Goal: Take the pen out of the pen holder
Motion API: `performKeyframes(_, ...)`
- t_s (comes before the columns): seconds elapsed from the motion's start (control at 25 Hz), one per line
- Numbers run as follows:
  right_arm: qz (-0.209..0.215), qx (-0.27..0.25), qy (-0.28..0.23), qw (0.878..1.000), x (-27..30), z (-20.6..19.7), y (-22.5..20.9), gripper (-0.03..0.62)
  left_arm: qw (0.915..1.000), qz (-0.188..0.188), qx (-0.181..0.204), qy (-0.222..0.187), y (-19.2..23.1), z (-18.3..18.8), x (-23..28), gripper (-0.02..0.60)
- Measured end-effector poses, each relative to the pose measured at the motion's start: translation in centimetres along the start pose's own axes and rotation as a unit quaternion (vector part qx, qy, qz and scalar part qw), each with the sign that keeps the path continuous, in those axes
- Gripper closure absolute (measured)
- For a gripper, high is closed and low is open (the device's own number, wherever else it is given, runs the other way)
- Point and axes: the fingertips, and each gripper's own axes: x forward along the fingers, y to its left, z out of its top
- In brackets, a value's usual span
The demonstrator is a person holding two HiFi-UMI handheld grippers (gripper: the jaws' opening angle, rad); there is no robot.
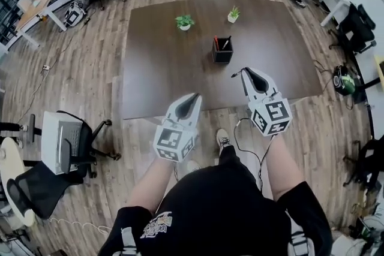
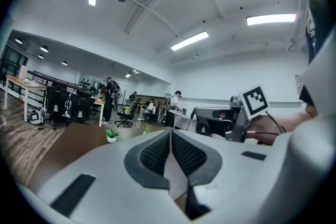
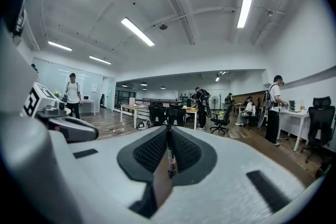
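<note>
Fingers (image 2: 152,157) of the left gripper (image 1: 194,97) are pressed together w/ nothing between them; the pads meet along their whole length. This gripper hangs over the near edge of the table (image 1: 156,63), pointing level toward the far side, well apart from everything that stands there. Prob. it is closed and kept back because it has no job at this step: one hand is enough for a pen, so it is parked out of the way.

Further right, approx. mid-table, stands the pen holder (image 1: 222,56), a black square cup, upright. A red pen (image 1: 216,42) and a dark pen (image 1: 226,42) show in it, both leaning on the rim. Behind it are two small potted plants (image 1: 185,21), not involved.

Then the right gripper (image 1: 245,72). Its jaws are clamped on a thin pen (image 3: 170,157), which crosses the pads close to the tips. In the head view it sticks out at the tips as a thin dark line. The grip is at the tips, I think, because a pen standing in a cup can be reached only at its free end. The gripper is on the near side of the holder, apart from it, i.e. the pen looks already out and clear of the rim. A thin pen in such a small grip may pivot, so setting it down needs care.
</note>
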Motion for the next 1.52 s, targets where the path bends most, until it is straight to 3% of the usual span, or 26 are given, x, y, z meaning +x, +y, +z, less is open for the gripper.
performKeyframes(0.16, -0.013, 0.005, 0.007, 1.0, -4.7, -1.1, 1.4, 0.562, 0.9995, -0.03, 0.004, 0.01, -3.4, -1.1, -0.9, 0.568)
performKeyframes(0.44, -0.003, 0.019, 0.007, 1.0, -11.2, -2.3, 0.4, 0.562, 0.9995, -0.024, -0.001, 0.018, -9.0, -2.3, -1.4, 0.568)
performKeyframes(0.72, 0.053, 0.034, -0.002, 0.998, -18.4, -3.6, -3.4, 0.562, 0.9993, 0.031, -0.008, 0.019, -17.2, -4.0, -0.3, 0.568)
performKeyframes(1.0, 0.116, 0.046, -0.012, 0.992, -23.7, -4.7, -5.1, 0.562, 0.9953, 0.094, 0.008, 0.022, -23.8, -4.9, -1.6, 0.568)
performKeyframes(1.2, 0.142, 0.051, -0.009, 0.988, -25.2, -5.5, -4.7, 0.562, 0.9929, 0.115, 0.009, 0.025, -25.9, -5.4, -2.3, 0.568)
performKeyframes(1.52, 0.144, 0.057, -0.018, 0.988, -26.1, -5.1, -5.6, 0.562, 0.9925, 0.119, 0.02, 0.02, -26.8, -5.0, -1.9, 0.568)
